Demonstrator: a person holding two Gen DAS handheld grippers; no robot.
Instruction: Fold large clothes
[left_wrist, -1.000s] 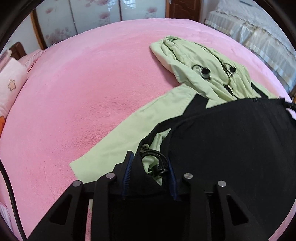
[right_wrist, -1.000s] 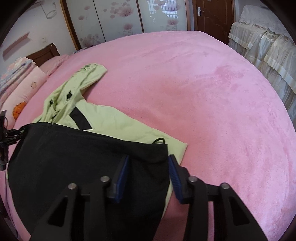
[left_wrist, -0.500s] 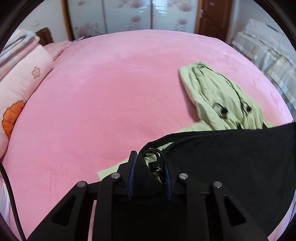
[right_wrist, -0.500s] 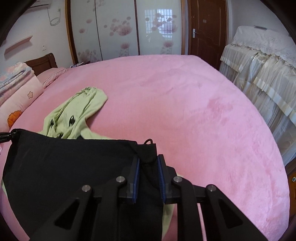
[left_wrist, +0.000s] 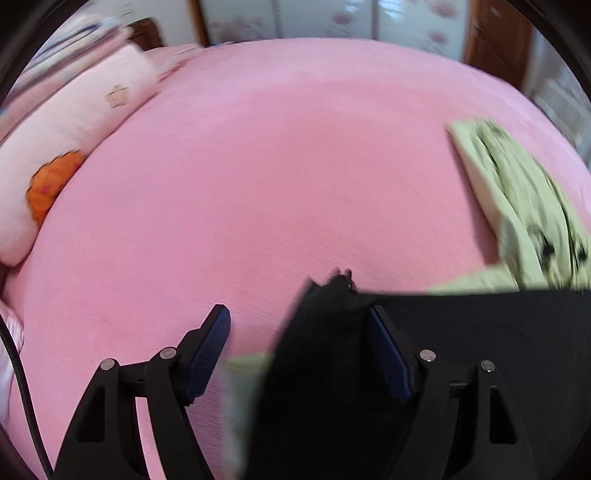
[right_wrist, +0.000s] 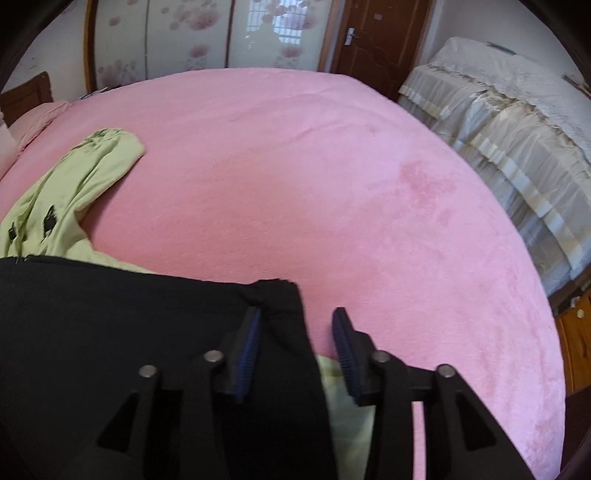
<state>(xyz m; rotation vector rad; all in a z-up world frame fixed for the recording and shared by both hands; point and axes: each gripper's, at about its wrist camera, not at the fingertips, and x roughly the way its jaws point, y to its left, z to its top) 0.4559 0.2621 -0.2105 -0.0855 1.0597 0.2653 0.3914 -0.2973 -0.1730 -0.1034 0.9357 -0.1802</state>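
A wide pink bedspread (right_wrist: 295, 177) covers the bed, and at its head lies a pale pink pillow (left_wrist: 55, 147) with an orange patch on it, blurred enough that it may be a flower or a small figure. Behind the bed stand sliding wardrobe doors (right_wrist: 207, 40) printed with pink blossoms, next to a dark brown wooden door (right_wrist: 373, 40). Along one side runs a piece of furniture under a cream lace-edged cover (right_wrist: 509, 122).
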